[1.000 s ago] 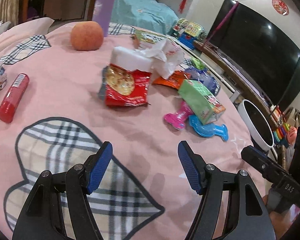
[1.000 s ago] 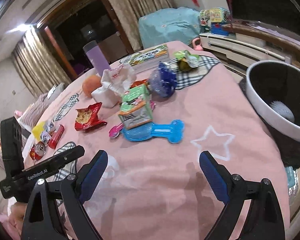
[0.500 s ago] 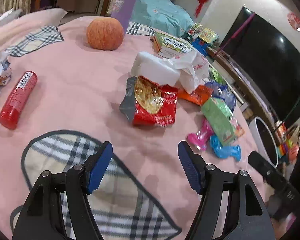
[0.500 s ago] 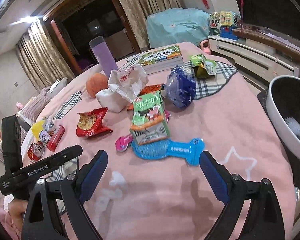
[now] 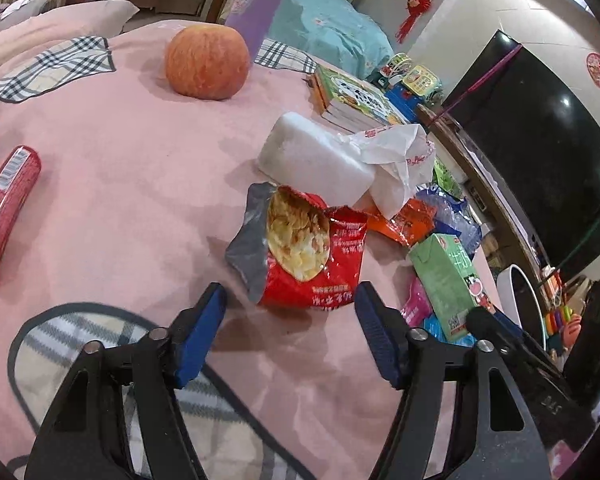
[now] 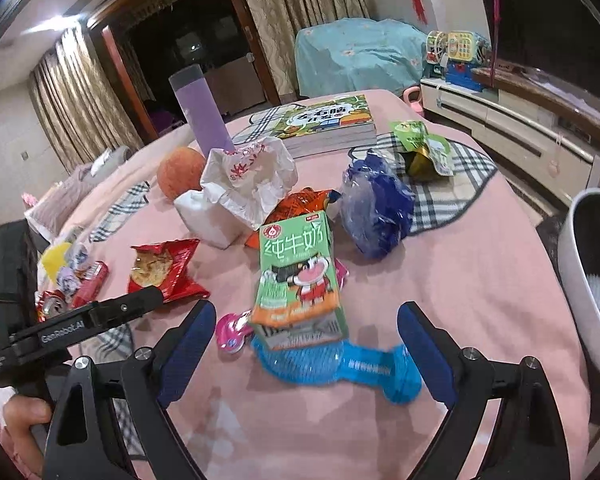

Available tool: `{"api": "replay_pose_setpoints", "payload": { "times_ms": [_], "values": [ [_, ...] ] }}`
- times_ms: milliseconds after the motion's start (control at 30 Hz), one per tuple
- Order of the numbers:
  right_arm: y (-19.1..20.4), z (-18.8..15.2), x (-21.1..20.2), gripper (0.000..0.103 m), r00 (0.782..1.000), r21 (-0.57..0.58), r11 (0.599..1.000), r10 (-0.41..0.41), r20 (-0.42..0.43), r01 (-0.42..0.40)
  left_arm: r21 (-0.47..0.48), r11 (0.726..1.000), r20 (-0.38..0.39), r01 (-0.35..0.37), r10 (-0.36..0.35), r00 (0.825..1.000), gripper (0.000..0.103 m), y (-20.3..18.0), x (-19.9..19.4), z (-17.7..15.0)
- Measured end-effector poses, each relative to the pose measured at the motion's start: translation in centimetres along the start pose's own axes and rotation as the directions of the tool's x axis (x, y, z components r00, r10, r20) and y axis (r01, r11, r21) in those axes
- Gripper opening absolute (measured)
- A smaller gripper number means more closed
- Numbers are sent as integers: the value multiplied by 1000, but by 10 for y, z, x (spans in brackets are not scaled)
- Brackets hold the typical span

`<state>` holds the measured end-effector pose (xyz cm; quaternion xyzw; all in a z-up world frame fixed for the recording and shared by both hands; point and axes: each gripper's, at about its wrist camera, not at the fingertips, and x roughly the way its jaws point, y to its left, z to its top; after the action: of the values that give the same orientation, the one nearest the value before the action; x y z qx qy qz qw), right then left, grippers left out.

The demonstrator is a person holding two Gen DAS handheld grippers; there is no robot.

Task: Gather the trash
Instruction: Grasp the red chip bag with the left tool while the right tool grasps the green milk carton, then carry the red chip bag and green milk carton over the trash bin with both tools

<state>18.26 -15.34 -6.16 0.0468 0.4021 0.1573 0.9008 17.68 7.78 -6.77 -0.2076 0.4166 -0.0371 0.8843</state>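
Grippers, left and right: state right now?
Left gripper: open, holding nothing, red chip bag just ahead.
Right gripper: open, holding nothing, green milk carton between its fingers, ungripped.

Bystanders on the pink blanket

An orange-red apple (image 5: 207, 63) sits just in front of a tall purple tumbler (image 6: 199, 110). A stack of picture books (image 6: 326, 124) lies beside them. A blue bone-shaped toy (image 6: 340, 368) and a pink one (image 6: 233, 330) rest near the blanket's edge. Colourful toys (image 6: 456, 54) stand on the cabinet, beside what may be a dark television (image 5: 540, 148).
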Motion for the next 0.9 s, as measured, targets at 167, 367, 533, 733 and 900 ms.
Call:
{"api": "replay_pose_setpoints", "payload": {
  "times_ms": [167, 367, 533, 733, 900],
  "values": [
    [1, -1, 17, 51, 999, -13, 1000, -14, -48, 13, 30, 999, -12, 24, -24, 1000, 13, -5, 6, 0],
    [-6, -7, 3, 49, 1000, 6, 1000, -5, -14, 5, 104, 995, 16, 14, -16, 1000, 3, -21, -1, -9],
    [-13, -9, -22, 49, 999, 27, 1000, 5, 35, -6, 146, 989, 24, 36, -40, 999, 2, -34, -11, -16],
    [-20, -14, -42, 49, 998, 44, 999, 11, 62, -14, 166, 984, 19, 61, -65, 998, 1, -41, -20, -26],
    [-26, -19, -57, 49, 997, 60, 998, 10, 80, -15, 197, 977, 32, 85, -93, 995, 1, -54, -33, -31]
  ]
}}
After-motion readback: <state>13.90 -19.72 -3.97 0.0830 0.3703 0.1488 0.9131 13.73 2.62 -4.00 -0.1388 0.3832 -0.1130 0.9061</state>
